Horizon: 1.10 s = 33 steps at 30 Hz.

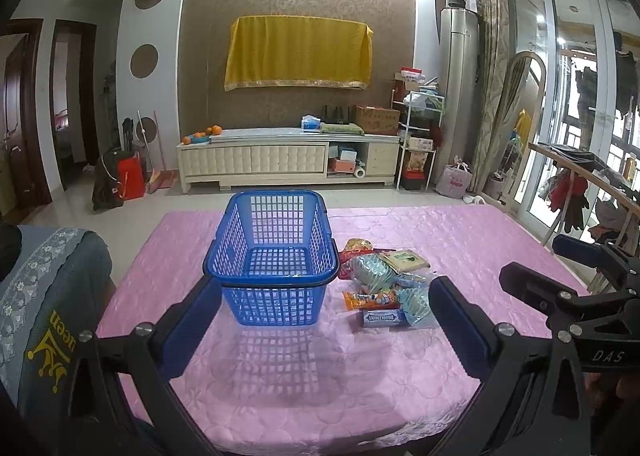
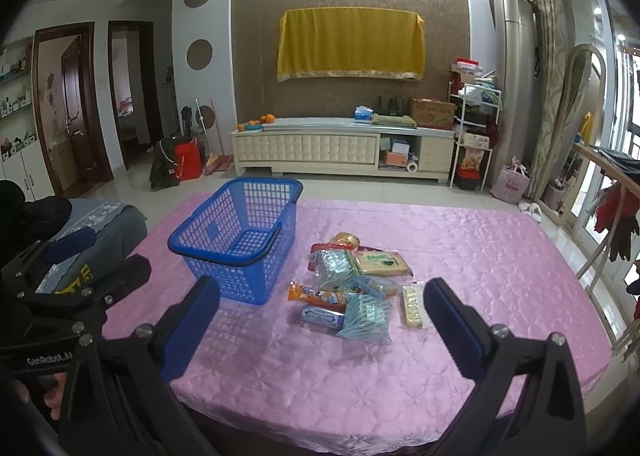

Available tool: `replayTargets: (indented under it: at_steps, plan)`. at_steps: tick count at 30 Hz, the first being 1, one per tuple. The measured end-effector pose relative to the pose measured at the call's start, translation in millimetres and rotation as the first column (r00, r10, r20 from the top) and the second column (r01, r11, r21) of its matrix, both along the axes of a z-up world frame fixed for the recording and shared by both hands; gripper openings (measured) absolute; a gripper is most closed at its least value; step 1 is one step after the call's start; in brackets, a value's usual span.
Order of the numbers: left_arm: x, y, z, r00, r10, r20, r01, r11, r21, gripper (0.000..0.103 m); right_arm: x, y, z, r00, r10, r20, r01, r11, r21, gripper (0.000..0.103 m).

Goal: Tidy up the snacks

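A worktop (image 2: 460,256) covered in a shiny pink quilted cloth carries an empty blue plastic basket (image 2: 240,240) and, just to its right, a loose heap of snacks (image 2: 352,280). The basket is a stiff lattice with a dark handle folded down along its rim; it looks light and would probably slide easily on the slick cloth if nudged.

The snacks are small, sealed packets, judged light and easy to crush. An orange wrapped bar (image 2: 318,295) and a blue gum pack (image 2: 322,316) lie nearest the front; both look firm enough to pinch across their narrow width. Two crinkly pale blue packets (image 2: 366,316) look soft and slippery, so a hold on the sealed edge seems safer than squeezing the middle. A clear packet of pale biscuits (image 2: 412,306) lies at the right edge of the heap and looks brittle. Several packets overlap, so lifting one may drag its neighbours.

The left tool (image 1: 324,316) hovers above the near edge of the worktop, facing the basket, with its blue-padded fingers wide apart and holding nothing. The right tool (image 2: 320,316) hovers level beside it, aimed at the heap, fingers likewise spread wide and empty. Neither touches anything.
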State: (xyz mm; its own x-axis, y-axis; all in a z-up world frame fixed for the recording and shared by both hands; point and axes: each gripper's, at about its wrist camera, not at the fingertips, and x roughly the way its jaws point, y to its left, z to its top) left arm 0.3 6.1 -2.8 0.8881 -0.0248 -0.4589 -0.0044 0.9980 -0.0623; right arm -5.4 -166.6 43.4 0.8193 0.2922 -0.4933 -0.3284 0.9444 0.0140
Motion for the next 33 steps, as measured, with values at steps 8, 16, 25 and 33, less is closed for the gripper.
replayTargets:
  at_steps: [8,16,25,33]
  plan:
    - [-1.2,1.1,0.9,1.0,0.0,-0.004,0.0,1.0,-0.002,0.103,1.5,1.4,-2.8,1.0,0.004,-0.009,-0.004,1.0,0.003,0.103]
    - [0.2,0.5,0.8,1.0,-0.006,-0.012,0.006,1.0,-0.004,0.103,2.6,2.2,-2.2,1.0,0.003,-0.012,-0.003,1.0,0.007,0.103]
    - [-1.4,0.1,2.5,1.0,-0.006,-0.012,0.006,1.0,-0.007,0.103,0.5,-1.0,-4.5,1.0,0.004,-0.02,-0.004,1.0,0.02,0.103]
    - [-1.3,0.3,2.0,1.0,-0.004,-0.011,0.004,1.0,-0.007,0.103,-0.9,-2.3,-3.5,1.0,0.01,-0.025,-0.01,1.0,0.028,0.103]
